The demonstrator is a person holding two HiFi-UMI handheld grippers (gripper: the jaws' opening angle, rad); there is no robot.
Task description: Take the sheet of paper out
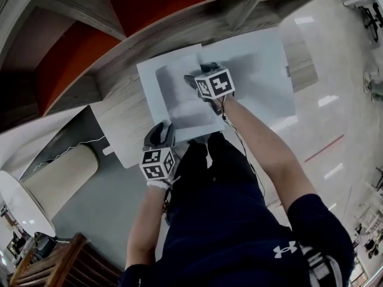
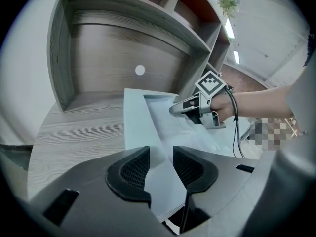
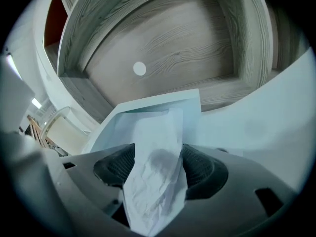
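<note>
While the left tool (image 2: 161, 158) stands with its jaws a little apart, the near corner of a pale folder (image 2: 136, 117) showing between them unpinched, the right tool (image 3: 158, 157) has its jaws spread wide. Between them lies the crumpled white sheet of paper (image 3: 157, 132), sticking partly out of the folder's mouth, not clamped. The folder lies flat on the wooden table (image 2: 74, 127), before a shelf (image 2: 123, 19).

Sheet of paper (image 3: 155, 172): white, with grey crease shadows. Folder (image 3: 148, 107): pale blue-white, plain. Table (image 2: 79, 127): grey wood grain. Shelf back panels (image 1: 161, 5): red-orange, framed in grey grain. Marker cubes (image 1: 214, 84): black-and-white squares. Pads (image 2: 131, 174): black, with a fine mesh texture. Person's shirt (image 1: 239, 232): dark navy with a white logo.
</note>
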